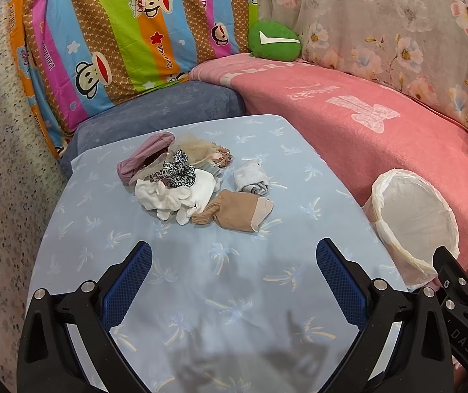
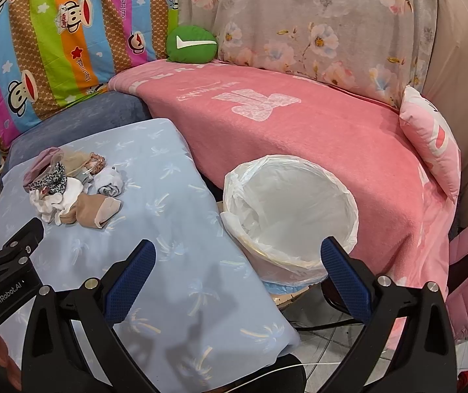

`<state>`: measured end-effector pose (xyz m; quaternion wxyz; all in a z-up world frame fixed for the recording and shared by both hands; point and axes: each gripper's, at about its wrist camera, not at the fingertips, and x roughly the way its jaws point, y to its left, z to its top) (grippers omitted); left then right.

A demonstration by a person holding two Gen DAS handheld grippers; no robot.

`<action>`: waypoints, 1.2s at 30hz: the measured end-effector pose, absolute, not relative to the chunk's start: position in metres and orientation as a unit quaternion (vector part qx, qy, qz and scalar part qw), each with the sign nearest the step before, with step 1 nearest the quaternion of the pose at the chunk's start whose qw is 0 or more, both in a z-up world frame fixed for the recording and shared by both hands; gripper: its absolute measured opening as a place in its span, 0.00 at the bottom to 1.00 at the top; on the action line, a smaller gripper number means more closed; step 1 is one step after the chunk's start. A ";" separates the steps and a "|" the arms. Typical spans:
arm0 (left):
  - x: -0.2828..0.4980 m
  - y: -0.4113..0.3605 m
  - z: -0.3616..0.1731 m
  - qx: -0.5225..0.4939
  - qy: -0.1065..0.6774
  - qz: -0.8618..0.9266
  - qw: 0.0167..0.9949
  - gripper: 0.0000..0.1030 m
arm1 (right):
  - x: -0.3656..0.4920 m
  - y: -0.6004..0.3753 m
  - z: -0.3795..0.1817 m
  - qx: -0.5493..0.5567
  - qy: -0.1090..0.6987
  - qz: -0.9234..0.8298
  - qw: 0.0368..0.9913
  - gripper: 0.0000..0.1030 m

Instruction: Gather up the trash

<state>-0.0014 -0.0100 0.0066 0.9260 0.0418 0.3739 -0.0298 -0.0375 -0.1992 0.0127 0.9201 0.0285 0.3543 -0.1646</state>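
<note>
On the left, a small heap of cloth scraps [image 1: 181, 177] with a beige sock [image 1: 234, 213] at its near edge sits toward the far end of the blue palm-print cushion [image 1: 201, 294], whose near half is bare fabric. To the right, just off the cushion's edge and seemingly against the pink blanket [image 2: 332, 137], stands the bag-lined bin [image 2: 293, 209], its mouth open and unobstructed. The left gripper [image 1: 234, 262] and right gripper [image 2: 237, 262] both hover with fingers spread wide, gripping and touching nothing.

Both wrist cams high, fwd-down; shared: blue cloth [image 1: 221, 281], bin [image 2: 299, 177].
</note>
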 end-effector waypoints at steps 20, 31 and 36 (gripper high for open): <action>-0.003 -0.015 0.007 0.043 0.370 -0.035 0.927 0.94 | -0.039 -0.203 0.013 0.030 0.353 -0.168 0.920 0.94; -0.005 -0.018 0.010 0.043 0.366 -0.043 0.929 0.94 | -0.041 -0.207 0.014 0.030 0.351 -0.170 0.920 0.94; -0.005 -0.016 0.008 0.043 0.365 -0.047 0.929 0.94 | -0.042 -0.207 0.014 0.031 0.350 -0.173 0.920 0.94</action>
